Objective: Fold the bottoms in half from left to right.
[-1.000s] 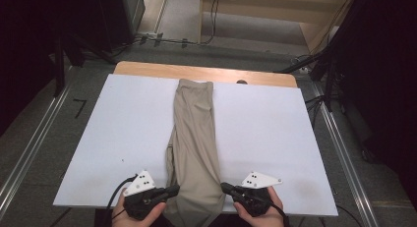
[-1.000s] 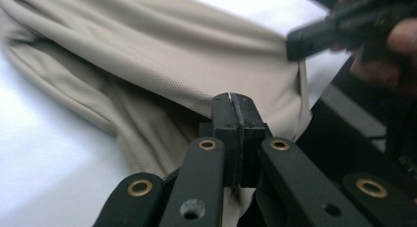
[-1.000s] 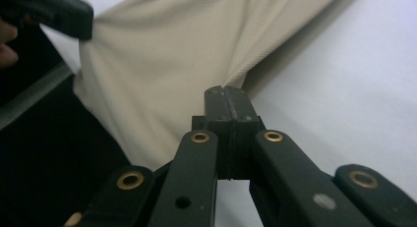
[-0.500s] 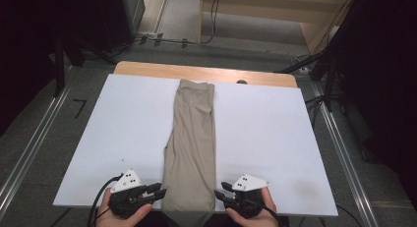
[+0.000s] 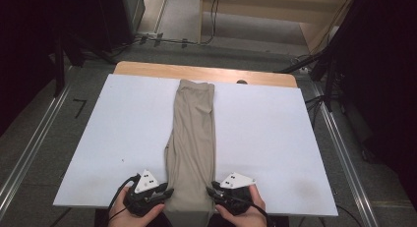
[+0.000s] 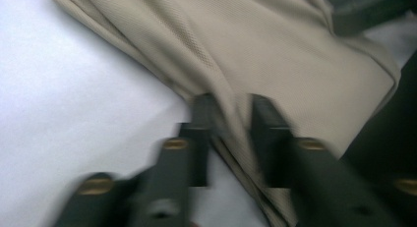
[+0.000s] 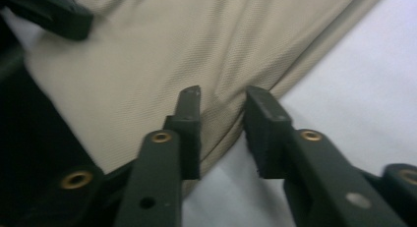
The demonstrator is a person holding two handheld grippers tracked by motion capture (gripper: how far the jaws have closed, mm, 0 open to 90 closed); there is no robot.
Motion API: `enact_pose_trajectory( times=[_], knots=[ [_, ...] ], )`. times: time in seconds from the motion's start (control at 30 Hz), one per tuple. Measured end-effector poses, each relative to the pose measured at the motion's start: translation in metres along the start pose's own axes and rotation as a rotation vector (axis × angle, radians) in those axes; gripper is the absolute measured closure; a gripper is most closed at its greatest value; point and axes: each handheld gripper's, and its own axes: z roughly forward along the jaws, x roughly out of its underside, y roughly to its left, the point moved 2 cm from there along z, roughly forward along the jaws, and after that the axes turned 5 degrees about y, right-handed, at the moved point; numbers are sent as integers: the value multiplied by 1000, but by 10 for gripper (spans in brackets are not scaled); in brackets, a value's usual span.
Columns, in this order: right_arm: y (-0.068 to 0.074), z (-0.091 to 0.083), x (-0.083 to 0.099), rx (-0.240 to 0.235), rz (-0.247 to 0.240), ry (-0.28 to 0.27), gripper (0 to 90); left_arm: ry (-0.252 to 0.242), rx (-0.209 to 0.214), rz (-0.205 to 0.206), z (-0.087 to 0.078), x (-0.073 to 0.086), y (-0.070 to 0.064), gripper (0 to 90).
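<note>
Plain beige trousers (image 5: 193, 138) on a white board (image 5: 275, 138); black tongs (image 7: 221, 101).

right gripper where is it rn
In the high view, the right gripper sits at the table's near edge, at the right side of the beige trousers, jaws open.

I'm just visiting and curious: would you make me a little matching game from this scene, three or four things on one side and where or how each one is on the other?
Things:
1. beige trousers
2. left gripper
3. right gripper
4. wooden strip

Places or states:
A. along the table's far edge
B. open at the cloth's near right edge
C. lying lengthwise down the middle of the white table
D. open at the cloth's near left edge

Pairs: 1-C, 2-D, 3-B, 4-A
</note>
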Motion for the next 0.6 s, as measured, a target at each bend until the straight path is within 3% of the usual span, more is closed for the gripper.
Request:
enact_pose_trajectory(
  times=[0.03, 0.1, 0.33, 0.4, 0.43, 0.53, 0.6],
  knots=[
    [1, 0, -1, -26, 4, 10, 821, 1, 34, -16, 0, 0, 2, 829],
    [1, 1, -2, -45, 21, 12, 861, 5, 66, -34, -1, 1, 5, 875],
    [6, -12, 9, -99, 3, 49, 874, 34, 159, -44, -14, 14, 4, 885],
    [9, -14, 12, -122, -6, 48, 871, 21, 191, -38, -15, 16, 4, 874],
    [9, -16, 12, -132, -13, 35, 852, 13, 201, -35, -15, 15, 4, 826],
    [6, -21, 7, -84, -45, -23, 549, -31, 199, -10, -18, 7, 5, 458],
    [1, -24, 3, -57, -55, -40, 418, -82, 217, -9, -23, -1, 8, 365]
  ],
)
